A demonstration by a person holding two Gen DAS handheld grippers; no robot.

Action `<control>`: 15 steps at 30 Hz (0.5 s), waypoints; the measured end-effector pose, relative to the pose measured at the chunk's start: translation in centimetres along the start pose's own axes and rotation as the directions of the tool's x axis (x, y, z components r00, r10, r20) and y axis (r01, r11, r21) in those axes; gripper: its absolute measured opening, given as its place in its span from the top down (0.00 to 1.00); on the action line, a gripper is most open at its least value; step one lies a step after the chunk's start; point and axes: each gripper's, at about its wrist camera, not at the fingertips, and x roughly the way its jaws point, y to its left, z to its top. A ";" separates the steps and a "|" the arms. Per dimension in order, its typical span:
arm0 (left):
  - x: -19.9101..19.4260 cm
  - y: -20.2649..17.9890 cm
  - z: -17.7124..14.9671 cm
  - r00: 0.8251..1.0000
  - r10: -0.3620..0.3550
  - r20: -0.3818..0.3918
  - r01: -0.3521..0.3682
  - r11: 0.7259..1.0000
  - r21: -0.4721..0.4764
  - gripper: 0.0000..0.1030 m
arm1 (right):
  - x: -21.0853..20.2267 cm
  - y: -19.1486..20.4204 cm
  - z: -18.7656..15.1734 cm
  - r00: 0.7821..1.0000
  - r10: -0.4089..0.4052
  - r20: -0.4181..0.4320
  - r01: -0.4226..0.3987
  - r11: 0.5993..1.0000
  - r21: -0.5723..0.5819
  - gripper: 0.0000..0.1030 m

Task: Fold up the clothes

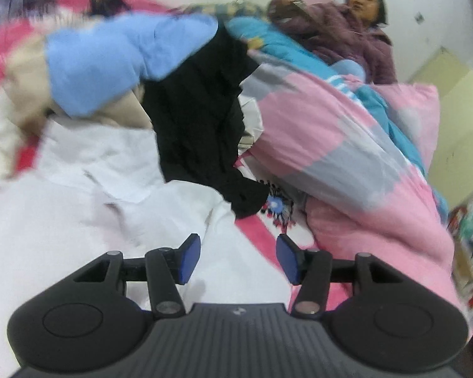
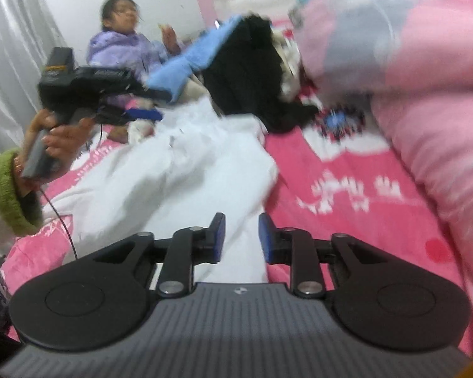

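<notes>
A white garment (image 1: 88,176) lies spread on the pink bed sheet and also shows in the right wrist view (image 2: 179,173). Behind it lies a pile with a black garment (image 1: 198,119), a light blue garment (image 1: 110,60) and a beige one (image 1: 22,72); black (image 2: 246,72) and blue (image 2: 192,63) show in the right wrist view too. My left gripper (image 1: 238,253) is open and empty above the white garment's edge. It also shows in the right wrist view (image 2: 142,107), held in a hand. My right gripper (image 2: 242,236) is open, empty, over the white garment's near end.
A bulky pink, grey and blue quilt (image 1: 347,145) is heaped on the right of the bed (image 2: 425,78). The pink patterned sheet (image 2: 337,195) lies beside the white garment. A woman in a purple jacket (image 1: 353,31) and a child in lilac (image 2: 123,44) sit behind the pile.
</notes>
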 end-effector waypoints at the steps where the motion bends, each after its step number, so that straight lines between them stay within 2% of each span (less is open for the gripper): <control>1: -2.0 -0.7 -0.7 0.999 0.036 0.008 -0.036 0.998 0.045 0.46 | -0.5 0.8 0.1 1.000 -0.003 0.026 0.004 1.000 -0.018 0.66; 2: -3.8 -1.3 -1.6 0.996 0.083 0.016 -0.084 0.992 0.097 0.44 | -1.1 1.6 0.2 0.999 -0.006 0.051 0.008 0.999 -0.037 0.55; 4: -7.2 -2.4 -3.7 0.985 0.169 0.036 -0.173 0.968 0.183 0.41 | -2.0 3.2 0.3 0.995 -0.011 0.101 0.018 0.997 -0.075 0.40; 5: -8.8 -2.8 -4.9 0.977 0.209 0.047 -0.214 0.952 0.219 0.38 | -2.4 4.0 0.3 0.992 -0.012 0.124 0.024 0.995 -0.094 0.33; 6: -10.4 -3.1 -6.1 0.967 0.245 0.061 -0.253 0.935 0.250 0.35 | -2.8 4.8 0.4 0.989 -0.013 0.148 0.030 0.993 -0.114 0.30; 8: -13.3 -2.7 -8.9 0.956 0.278 0.095 -0.294 0.922 0.253 0.28 | -3.3 6.0 0.4 0.983 -0.004 0.183 0.031 0.989 -0.145 0.14; 11: -14.8 -2.2 -12.4 0.945 0.308 0.109 -0.325 0.921 0.216 0.25 | -3.8 7.5 0.4 0.976 0.009 0.216 0.031 0.983 -0.182 0.01; 13: -15.3 -1.9 -14.7 0.937 0.330 0.112 -0.346 0.919 0.189 0.25 | -4.1 8.2 0.4 0.972 0.020 0.234 0.029 0.979 -0.202 0.01; 15: -15.5 -1.8 -16.4 0.931 0.343 0.124 -0.361 0.917 0.169 0.19 | -4.6 8.9 0.3 0.965 0.023 0.261 0.037 0.974 -0.222 0.01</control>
